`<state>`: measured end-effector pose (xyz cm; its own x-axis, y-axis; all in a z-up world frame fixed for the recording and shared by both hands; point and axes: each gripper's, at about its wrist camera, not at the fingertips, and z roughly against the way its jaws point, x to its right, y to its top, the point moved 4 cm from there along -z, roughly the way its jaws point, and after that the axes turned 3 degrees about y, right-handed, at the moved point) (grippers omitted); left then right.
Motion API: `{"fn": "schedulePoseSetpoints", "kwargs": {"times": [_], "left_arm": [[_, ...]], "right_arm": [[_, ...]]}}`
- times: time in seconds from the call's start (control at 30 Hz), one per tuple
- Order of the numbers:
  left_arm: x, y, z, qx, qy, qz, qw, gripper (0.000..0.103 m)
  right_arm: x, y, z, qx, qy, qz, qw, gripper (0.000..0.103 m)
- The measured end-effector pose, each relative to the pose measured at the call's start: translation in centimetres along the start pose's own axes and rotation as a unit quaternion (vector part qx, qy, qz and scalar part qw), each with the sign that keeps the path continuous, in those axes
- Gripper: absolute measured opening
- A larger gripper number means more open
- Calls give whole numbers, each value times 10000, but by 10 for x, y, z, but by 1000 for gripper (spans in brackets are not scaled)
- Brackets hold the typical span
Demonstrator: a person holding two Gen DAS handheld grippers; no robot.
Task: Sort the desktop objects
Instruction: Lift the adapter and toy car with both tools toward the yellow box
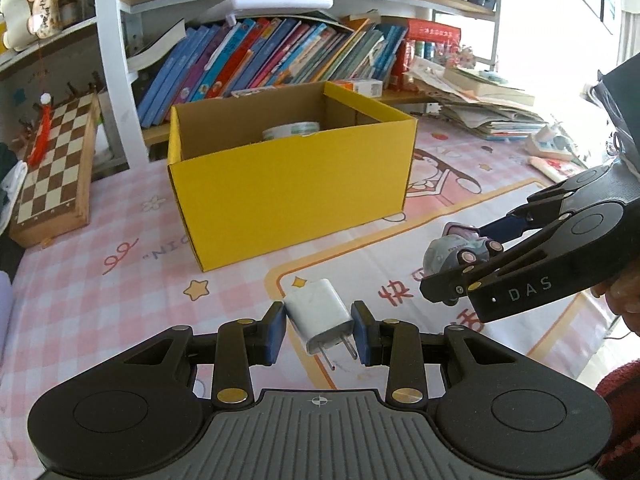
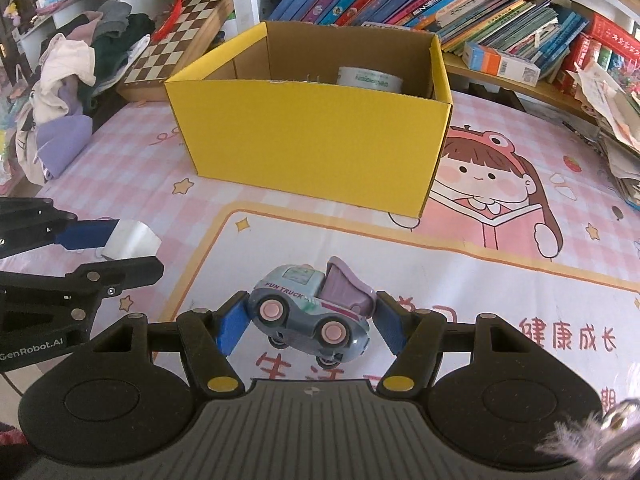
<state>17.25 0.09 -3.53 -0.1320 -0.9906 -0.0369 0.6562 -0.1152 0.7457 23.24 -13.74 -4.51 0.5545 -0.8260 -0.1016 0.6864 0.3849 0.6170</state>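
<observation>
Cardboard box (image 1: 288,184), yellow and open-topped, is set toward the table's (image 1: 120,280) far edge, below the bookshelf, with a tape roll (image 1: 291,130) inside. In front of it, nearer the table's near edge, a toy truck (image 2: 310,314) is pinched by the moderately spread right gripper (image 2: 310,326). A white charger plug (image 1: 320,320) is clamped between the narrowly set pads of the left gripper (image 1: 319,332).
</observation>
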Motion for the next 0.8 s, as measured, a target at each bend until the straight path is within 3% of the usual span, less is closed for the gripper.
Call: {"fn": "schedulePoseSetpoints", "kwargs": {"times": [0.43,0.8], "left_arm": [[0,13,19,364,-92,-175,9991,34],[-4,47,24,826,-44,-253,9963,34]], "right_arm": [[0,2,24,181,-158,-48,9997,65],[2,48,47,685,-155,272,9972,65]]}}
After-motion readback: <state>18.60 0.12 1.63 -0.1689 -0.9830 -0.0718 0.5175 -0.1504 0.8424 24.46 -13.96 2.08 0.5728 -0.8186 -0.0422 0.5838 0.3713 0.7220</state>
